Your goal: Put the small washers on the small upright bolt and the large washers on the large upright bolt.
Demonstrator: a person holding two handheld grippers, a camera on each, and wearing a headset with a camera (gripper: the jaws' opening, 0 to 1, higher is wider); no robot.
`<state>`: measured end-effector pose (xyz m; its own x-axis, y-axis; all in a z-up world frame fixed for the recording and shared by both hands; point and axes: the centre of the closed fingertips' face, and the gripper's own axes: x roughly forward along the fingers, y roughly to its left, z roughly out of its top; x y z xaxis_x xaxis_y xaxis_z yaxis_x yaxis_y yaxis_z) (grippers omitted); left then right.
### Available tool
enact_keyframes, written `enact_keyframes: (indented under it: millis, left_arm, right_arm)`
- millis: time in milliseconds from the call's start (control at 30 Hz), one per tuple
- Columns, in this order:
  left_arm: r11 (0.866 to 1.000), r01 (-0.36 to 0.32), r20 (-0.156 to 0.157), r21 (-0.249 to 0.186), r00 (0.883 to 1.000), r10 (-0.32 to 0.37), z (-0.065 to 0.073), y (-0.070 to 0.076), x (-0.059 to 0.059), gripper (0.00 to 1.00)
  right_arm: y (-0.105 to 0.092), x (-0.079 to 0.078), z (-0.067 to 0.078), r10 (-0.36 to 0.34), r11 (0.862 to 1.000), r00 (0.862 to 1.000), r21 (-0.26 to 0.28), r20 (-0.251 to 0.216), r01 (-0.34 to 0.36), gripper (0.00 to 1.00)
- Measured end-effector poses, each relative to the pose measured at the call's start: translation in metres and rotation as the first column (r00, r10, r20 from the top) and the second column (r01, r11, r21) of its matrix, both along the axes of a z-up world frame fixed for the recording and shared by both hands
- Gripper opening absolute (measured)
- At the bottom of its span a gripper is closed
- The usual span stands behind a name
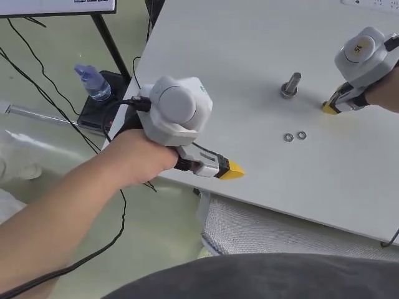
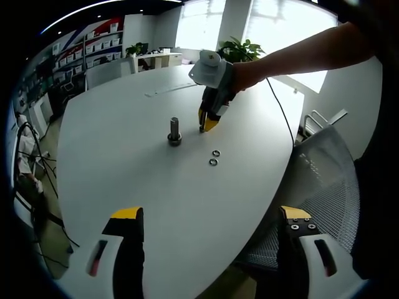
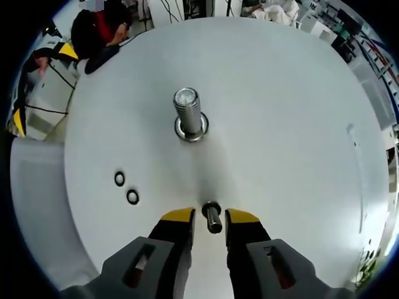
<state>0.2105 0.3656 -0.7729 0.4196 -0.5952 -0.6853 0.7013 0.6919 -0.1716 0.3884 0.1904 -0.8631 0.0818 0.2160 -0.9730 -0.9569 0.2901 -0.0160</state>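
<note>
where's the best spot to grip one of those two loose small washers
Probably across the outer rim of a small washer, coming straight down from above. It lies flat on the table with the other washer close beside it, so set the jaws crosswise to the pair.

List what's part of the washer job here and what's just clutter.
Job: large bolt, small bolt, two small washers.
Clutter: spray bottle, mesh chair, plant.
</note>
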Motion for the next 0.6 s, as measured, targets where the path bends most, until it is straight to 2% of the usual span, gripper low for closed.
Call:
enact_keyframes:
  millis: [333,400,533,600]
  left_arm:
    - [1.000,-0.014,0.019,0.007,1.000,0.014,0.002,0.004,0.001,0.91]
    - [1.000,-0.017,0.023,0.006,1.000,0.017,0.002,0.004,0.002,0.92]
    - [1.000,-0.022,0.034,0.005,0.999,0.022,0.005,0.002,0.003,0.94]
    - [1.000,-0.025,0.029,-0.002,0.999,0.025,0.005,0.000,0.003,0.96]
  right_arm:
    - [-0.001,-0.007,0.009,0.011,1.000,1.000,-0.004,-0.003,-0.011,0.27]
    - [-0.003,-0.004,0.008,0.015,1.000,1.000,-0.004,-0.003,-0.015,0.27]
    - [-0.004,-0.006,0.016,0.023,1.000,1.000,-0.002,-0.002,-0.023,0.28]
    - [-0.004,-0.007,0.021,0.029,1.000,1.000,0.006,0.001,-0.029,0.29]
